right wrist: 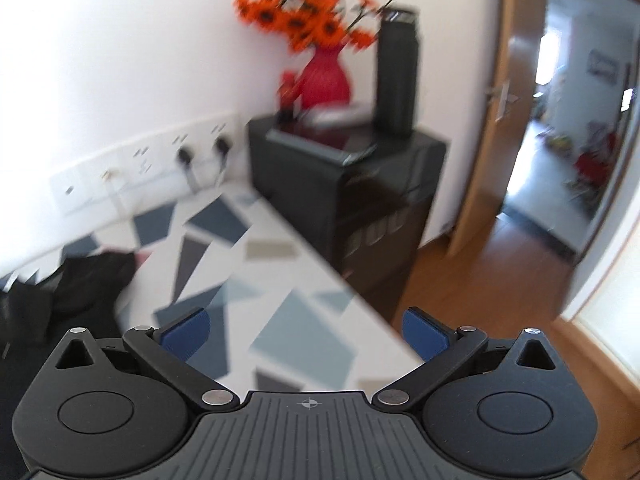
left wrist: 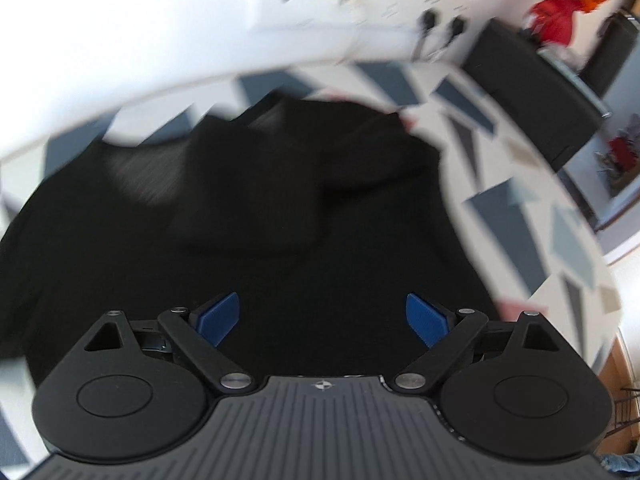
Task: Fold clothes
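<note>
The black garment [left wrist: 240, 208] lies on the patterned worktop [left wrist: 520, 208], bunched and partly doubled over, with a thicker layer lying across its upper part in the left wrist view. Blur hides seams and hems, so I cannot tell what kind of garment it is or which edge is which.

The left hand-held gripper [left wrist: 322, 320] hangs above the cloth with its jaws spread wide and nothing between its blue pads [left wrist: 218, 318]. The right hand-held gripper [right wrist: 306, 334] is likewise wide open and empty; it looks out over bare worktop towards a black cabinet [right wrist: 360, 184] and a red vase [right wrist: 326, 80] of orange flowers, with the garment off at the left edge of its view [right wrist: 72, 288].

In my judgement a fold has been let go and the next grasp is to be chosen. To do it well:

- Wait for a clear view and pick out two matching points on one outer edge.
- Bring the right gripper back over the cloth, since it now points away from it.
- Pinch only the layers meant to travel; the thick bunched part invites catching extra cloth.
- Lift both points evenly and lay them straight across, so the edge lands parallel.
- Smooth the lump first if it sits under the fold line.

Black on black gives little contrast, so misjudging a layer is the main risk.
</note>
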